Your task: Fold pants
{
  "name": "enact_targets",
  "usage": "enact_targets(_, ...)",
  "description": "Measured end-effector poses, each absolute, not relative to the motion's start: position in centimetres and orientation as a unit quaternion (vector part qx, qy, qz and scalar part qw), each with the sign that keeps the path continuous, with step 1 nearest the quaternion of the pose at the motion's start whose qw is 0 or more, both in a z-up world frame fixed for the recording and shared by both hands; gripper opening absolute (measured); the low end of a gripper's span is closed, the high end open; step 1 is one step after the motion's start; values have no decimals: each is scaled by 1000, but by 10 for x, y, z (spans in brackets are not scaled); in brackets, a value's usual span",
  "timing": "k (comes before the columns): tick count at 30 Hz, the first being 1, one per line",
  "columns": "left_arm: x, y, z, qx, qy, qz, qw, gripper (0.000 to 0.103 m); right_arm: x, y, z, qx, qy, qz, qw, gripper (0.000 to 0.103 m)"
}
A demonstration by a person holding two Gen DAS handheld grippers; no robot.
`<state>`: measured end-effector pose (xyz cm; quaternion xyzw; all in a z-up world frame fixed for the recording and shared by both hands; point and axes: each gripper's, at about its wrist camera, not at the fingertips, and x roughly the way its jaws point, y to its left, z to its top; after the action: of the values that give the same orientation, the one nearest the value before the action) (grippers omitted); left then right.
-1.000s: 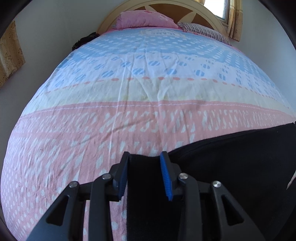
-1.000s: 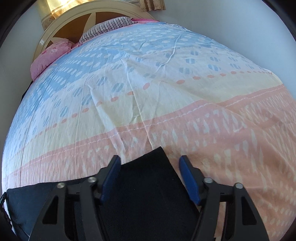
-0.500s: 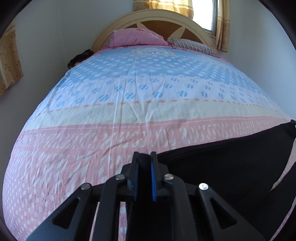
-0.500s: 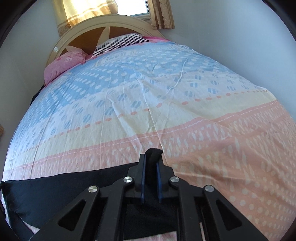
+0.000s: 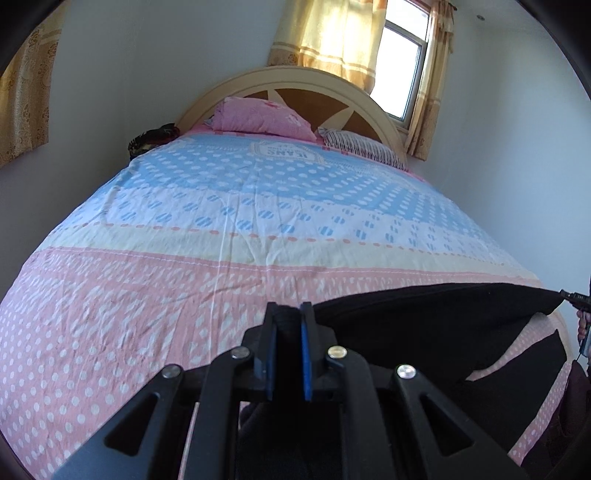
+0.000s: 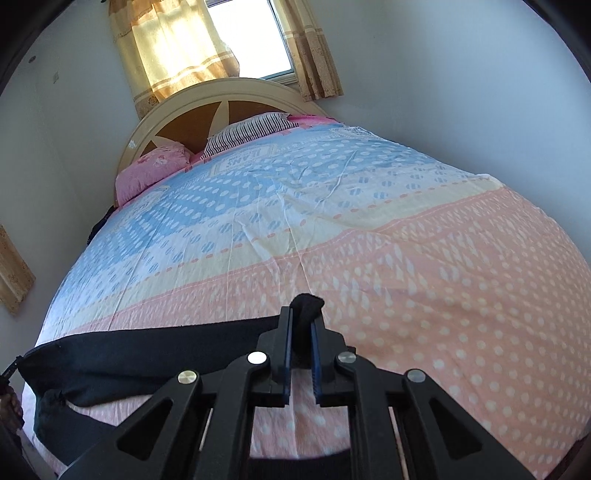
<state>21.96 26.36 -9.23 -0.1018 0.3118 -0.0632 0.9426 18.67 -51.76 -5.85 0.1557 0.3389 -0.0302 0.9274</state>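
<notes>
Item one, the left gripper (image 5: 287, 332): we find its blue pads clamped on a bunched fold of the black pants (image 5: 436, 317), having just closed on it. From this gripper the cloth runs off to the right as a taut raised band, its lower part sagging toward the bed (image 5: 122, 314) beneath.

Item two, the right gripper (image 6: 301, 332): we find it likewise pinched tight on the pants (image 6: 147, 347), having just closed on them, a small tuft of black fabric poking out beyond the fingertips. From here the band stretches away to the left, lifted off the sheet.

Item three, the bed: a dotted sheet, pink just ahead of both grippers, then cream, then blue farther on.

Item four, beyond the sheet: a pink pillow (image 5: 264, 116), a striped pillow (image 5: 360, 146), a curved headboard (image 5: 295, 79), curtains (image 5: 332, 35) and a window (image 5: 400, 70).
</notes>
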Motion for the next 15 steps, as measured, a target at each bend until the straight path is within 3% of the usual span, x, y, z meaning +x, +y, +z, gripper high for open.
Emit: enact_targets(15, 135, 253, -132, -88, 323, -96, 937, 11, 84, -538, -112, 206, 362, -55, 908, 7)
